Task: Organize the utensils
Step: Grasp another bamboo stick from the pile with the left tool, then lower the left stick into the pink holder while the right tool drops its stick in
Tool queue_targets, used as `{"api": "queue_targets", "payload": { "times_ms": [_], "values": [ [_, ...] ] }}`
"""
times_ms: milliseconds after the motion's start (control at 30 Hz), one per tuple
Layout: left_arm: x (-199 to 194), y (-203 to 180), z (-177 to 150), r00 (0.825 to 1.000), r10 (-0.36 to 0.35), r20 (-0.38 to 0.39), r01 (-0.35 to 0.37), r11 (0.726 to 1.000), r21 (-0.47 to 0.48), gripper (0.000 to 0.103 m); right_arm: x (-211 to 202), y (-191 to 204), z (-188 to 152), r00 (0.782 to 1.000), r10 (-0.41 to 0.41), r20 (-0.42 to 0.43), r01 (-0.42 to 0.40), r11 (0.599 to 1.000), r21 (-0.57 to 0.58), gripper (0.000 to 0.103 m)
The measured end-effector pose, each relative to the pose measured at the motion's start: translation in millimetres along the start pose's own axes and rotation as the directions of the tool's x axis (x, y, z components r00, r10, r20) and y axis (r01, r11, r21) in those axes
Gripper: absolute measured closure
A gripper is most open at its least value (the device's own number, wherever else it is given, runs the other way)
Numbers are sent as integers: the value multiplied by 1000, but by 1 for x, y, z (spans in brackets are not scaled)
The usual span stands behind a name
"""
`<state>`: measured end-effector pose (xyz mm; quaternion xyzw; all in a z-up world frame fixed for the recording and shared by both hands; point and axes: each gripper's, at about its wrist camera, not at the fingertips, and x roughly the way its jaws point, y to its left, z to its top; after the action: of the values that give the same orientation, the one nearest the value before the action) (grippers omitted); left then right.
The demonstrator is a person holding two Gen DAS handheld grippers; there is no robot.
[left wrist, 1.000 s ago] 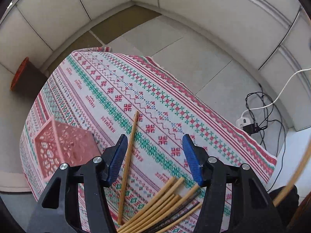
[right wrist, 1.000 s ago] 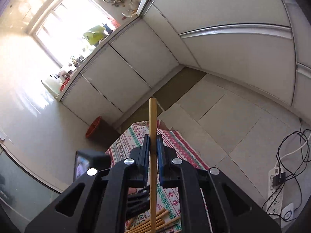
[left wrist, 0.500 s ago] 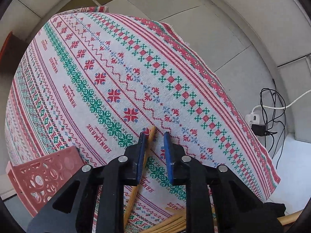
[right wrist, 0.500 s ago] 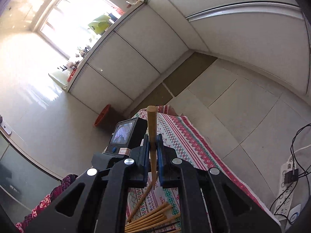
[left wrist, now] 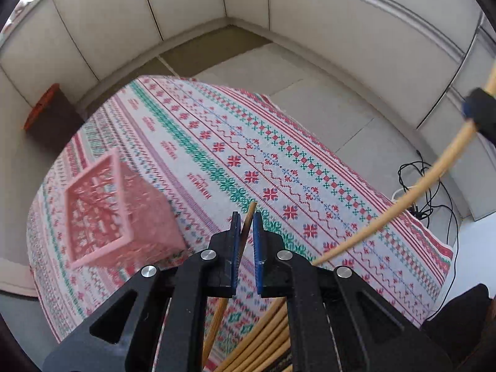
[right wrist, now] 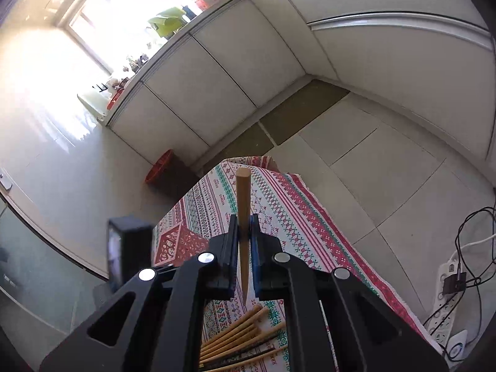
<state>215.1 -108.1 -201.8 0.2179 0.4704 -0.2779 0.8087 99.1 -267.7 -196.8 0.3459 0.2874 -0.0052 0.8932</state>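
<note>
My left gripper is shut on a wooden chopstick and holds it above the patterned tablecloth. A pink lattice basket stands to its left on the table. My right gripper is shut on another wooden chopstick, which points up and forward; that chopstick also shows in the left wrist view. A pile of several chopsticks lies on the cloth below both grippers and also shows in the left wrist view.
The table's right edge drops to a tiled floor with a power strip and cables. An orange-rimmed bin stands on the floor beyond the table. White cabinets line the walls.
My left gripper closed on the single chopstick lying on the cloth and lifted it. My right gripper kept its chopstick and tilted down toward the table.
</note>
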Motion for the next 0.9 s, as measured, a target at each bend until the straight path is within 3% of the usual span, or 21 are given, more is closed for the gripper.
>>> {"api": "queue_targets", "payload": {
  "times_ms": [233, 533, 700, 900],
  "values": [
    [-118, 41, -52, 979, 54, 195, -37, 995, -89, 98, -27, 57, -26, 1000, 1, -25, -4, 993, -122, 96],
    [-204, 68, -96, 933, 105, 345, -30, 976, -217, 99, -65, 138, -33, 1000, 18, -2, -18, 964, -265, 96],
    [-246, 81, -94, 894, 121, 432, -4, 965, -263, 99, -75, 171, -14, 999, 29, 24, -21, 953, -301, 96],
    [-276, 98, -65, 852, 143, 503, 15, 955, -298, 99, -71, 207, 27, 997, 37, 65, -13, 939, -343, 96]
  ]
}}
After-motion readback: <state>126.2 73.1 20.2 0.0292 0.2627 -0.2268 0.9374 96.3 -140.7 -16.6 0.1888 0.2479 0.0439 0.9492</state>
